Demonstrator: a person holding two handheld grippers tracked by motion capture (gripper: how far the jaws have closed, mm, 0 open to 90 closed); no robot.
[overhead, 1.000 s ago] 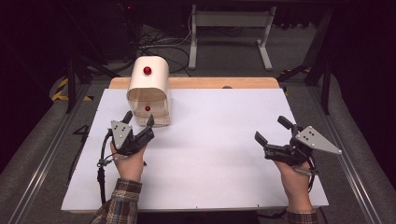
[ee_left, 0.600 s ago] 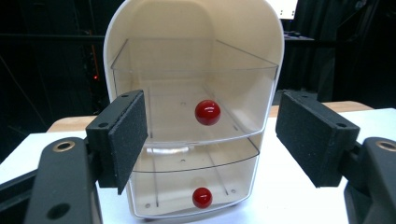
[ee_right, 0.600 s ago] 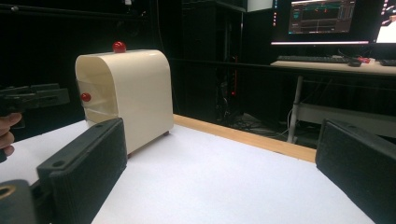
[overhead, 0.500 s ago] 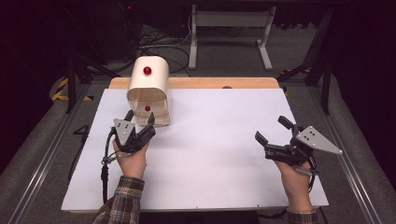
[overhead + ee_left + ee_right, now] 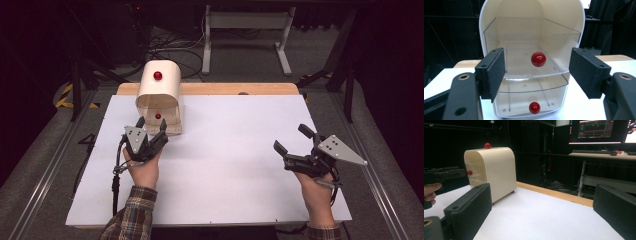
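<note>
Facing the cream drawer cabinet (image 5: 159, 98) at the table's (image 5: 235, 165) far left, we held the left gripper (image 5: 537, 68) level, its fingers (image 5: 494, 70) just narrowing yet unclenched, bracketing the upper red knob (image 5: 538, 59) without contact. The right gripper (image 5: 295, 144) waited well apart, fingers spread, empty. Nothing blocked the approach.
</note>
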